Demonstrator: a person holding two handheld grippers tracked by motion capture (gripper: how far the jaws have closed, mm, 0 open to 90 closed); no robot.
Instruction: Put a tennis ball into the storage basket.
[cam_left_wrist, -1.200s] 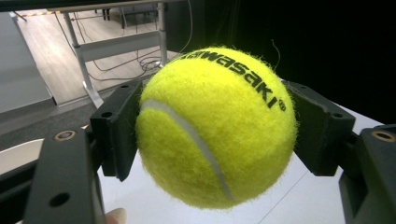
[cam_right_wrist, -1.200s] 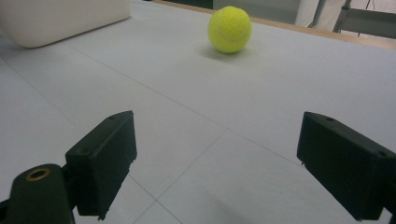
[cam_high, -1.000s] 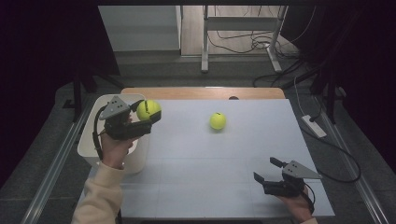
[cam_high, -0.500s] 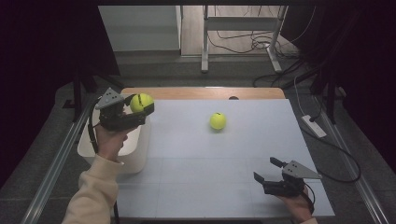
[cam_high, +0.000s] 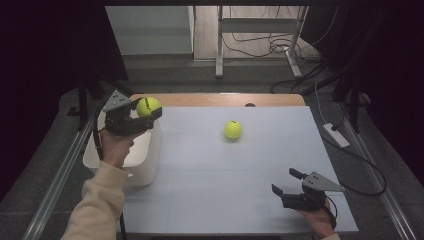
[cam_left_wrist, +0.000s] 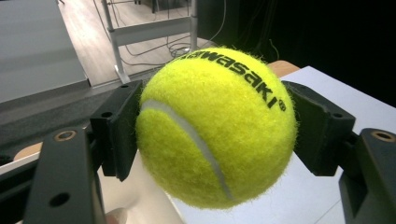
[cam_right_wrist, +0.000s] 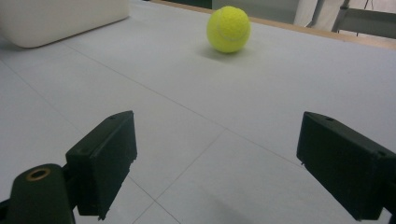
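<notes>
We've got the left gripper (cam_high: 145, 117) clamped tight on a tennis ball (cam_high: 148, 106), held up over the white bin (cam_high: 145, 165) at the table's left edge, probably so it drops straight in. The right gripper (cam_high: 289, 186) sits wide open and empty near us, pointed at the second ball (cam_high: 233, 129) mid-table, likely next.

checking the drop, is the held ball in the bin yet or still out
Out: the ball sits clamped in the left gripper above the bin.
</notes>
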